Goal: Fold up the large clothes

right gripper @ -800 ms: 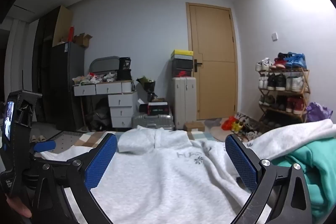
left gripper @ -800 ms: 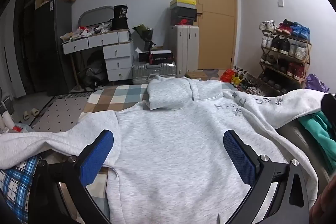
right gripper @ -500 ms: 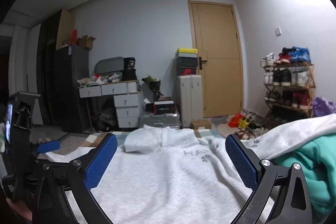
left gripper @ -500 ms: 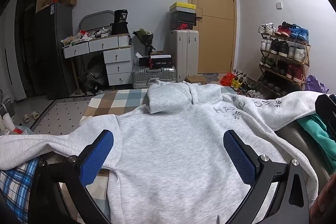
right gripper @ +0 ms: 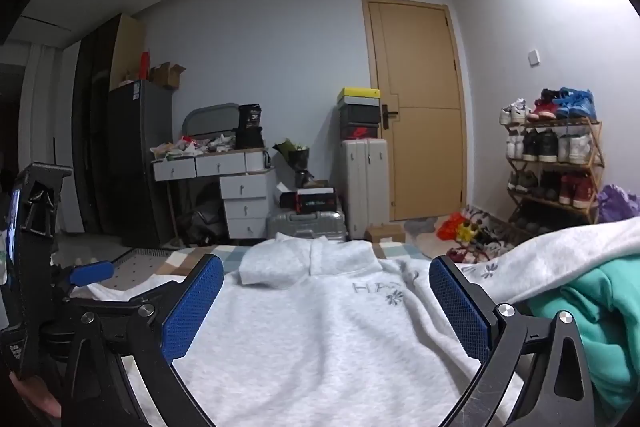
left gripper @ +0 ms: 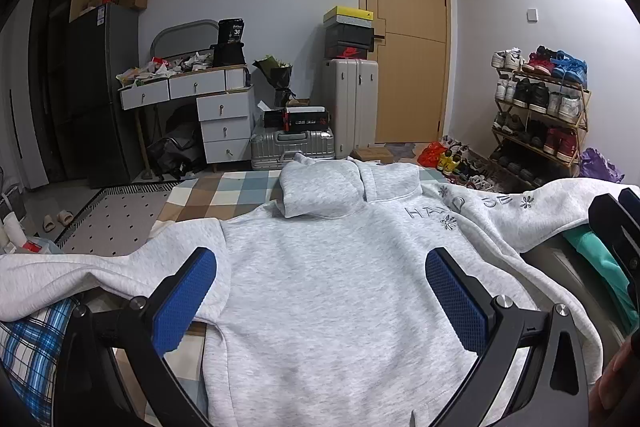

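The right gripper (right gripper: 326,297) hung spread wide above a grey hoodie (right gripper: 320,339); teal garment (right gripper: 600,311) lay beside it.

A bed covered by a checked blue, brown and white blanket (left gripper: 224,193). A light grey hoodie (left gripper: 332,287) lies spread flat on it, sleeves out sideways. A teal garment (right gripper: 600,307) sits bunched beside its right sleeve.
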Available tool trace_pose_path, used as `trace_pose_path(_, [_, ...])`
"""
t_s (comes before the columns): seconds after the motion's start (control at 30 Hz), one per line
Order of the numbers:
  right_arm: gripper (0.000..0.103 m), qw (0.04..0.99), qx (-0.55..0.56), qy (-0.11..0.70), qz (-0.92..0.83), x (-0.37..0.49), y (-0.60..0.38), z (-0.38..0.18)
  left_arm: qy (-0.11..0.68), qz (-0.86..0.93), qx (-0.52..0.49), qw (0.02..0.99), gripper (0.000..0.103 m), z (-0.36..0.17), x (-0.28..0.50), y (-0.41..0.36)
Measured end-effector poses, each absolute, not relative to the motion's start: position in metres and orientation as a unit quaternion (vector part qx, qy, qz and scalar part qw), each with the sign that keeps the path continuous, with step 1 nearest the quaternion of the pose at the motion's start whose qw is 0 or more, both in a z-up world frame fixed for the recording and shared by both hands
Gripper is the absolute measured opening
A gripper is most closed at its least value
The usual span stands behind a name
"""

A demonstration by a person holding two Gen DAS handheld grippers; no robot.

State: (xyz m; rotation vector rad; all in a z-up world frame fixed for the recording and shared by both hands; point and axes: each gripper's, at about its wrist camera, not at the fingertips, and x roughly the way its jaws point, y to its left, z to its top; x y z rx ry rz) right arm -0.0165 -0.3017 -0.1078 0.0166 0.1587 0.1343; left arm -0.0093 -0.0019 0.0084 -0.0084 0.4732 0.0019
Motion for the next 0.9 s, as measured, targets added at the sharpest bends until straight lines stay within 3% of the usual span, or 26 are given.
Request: trace_pose_path(0.9, [0.103, 0.994, 0.02, 0.085, 0.061, -0.0129, -0.3067, -0.1113, 0.231, 0.003, -0.001, 0.973, 0.102, 0.0067, -0.0109, -0.0046])
